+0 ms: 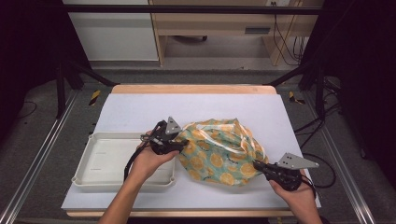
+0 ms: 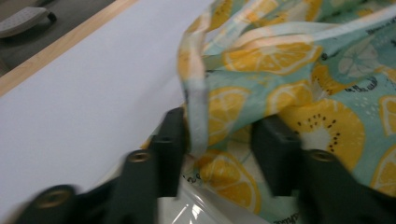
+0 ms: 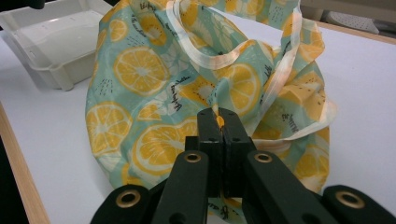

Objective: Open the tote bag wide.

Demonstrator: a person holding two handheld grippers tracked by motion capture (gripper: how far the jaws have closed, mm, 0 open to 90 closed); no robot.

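Right gripper [image 1: 259, 164] pinches bag [image 1: 219, 151]; tray [image 1: 100, 161] beside.

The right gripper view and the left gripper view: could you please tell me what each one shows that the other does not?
The right gripper view has the white tray beyond the bag, and the right gripper shut on a fold of the fabric. The left gripper view has the table's wooden edge, and the left gripper with its jaws apart around a pale band of the bag's trim. Both show the lemon-print bag on the white tabletop.
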